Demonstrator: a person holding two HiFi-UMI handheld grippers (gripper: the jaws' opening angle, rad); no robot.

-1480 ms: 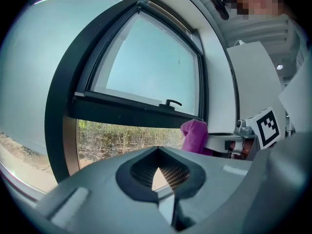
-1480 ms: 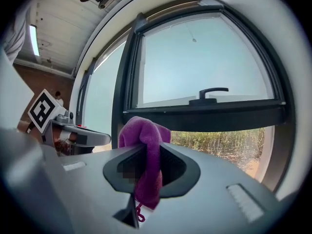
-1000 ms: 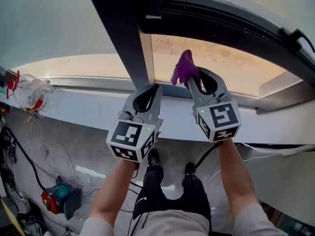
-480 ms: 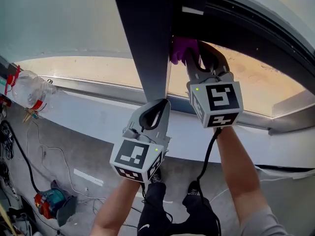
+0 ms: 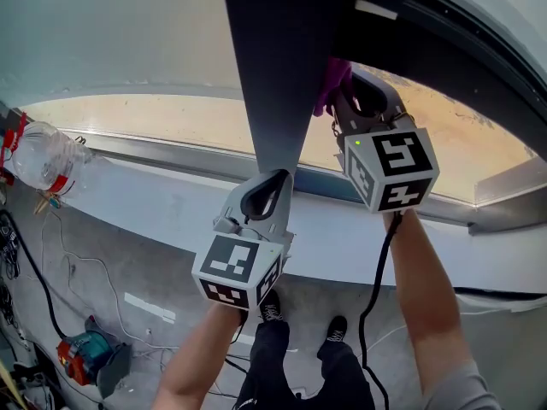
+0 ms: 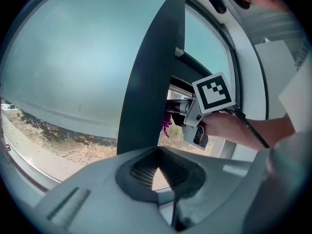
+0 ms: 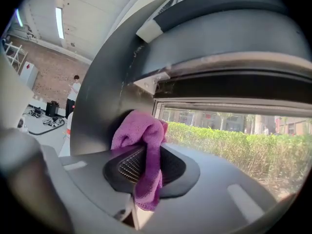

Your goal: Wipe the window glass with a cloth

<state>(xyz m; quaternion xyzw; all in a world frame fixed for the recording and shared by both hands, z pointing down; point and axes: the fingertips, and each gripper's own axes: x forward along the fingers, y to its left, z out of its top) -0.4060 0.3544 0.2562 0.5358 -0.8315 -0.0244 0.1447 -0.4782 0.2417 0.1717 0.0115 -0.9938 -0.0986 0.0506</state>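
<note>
Right claw (image 5: 344,92) is up high now. A second ago it sat low, near the bottom of the pane; half a second ago it was halfway up. Now its tips are close under the dark upper window frame (image 5: 444,37). Its jaws are pinching the crumpled purple microfibre cloth (image 5: 332,77), and the right gripper view confirms it: the cloth (image 7: 142,138) is clamped between the ribbed pads, bunched above the tips with a tail hanging below them. The bunched end lies just left of the claw's tips, right against the edge of the dark upright window post (image 5: 275,75), where that post meets the top frame. I cannot tell whether it touches the clear window glass (image 5: 449,135), which spreads to the claw's right.

Left claw (image 5: 272,180) has hardly budged. It is well below the right claw, at the foot of the post, just above the white window sill (image 5: 154,196). Its jaws are pressed together at the tips with nothing between them, as they were in both earlier frames.
</note>
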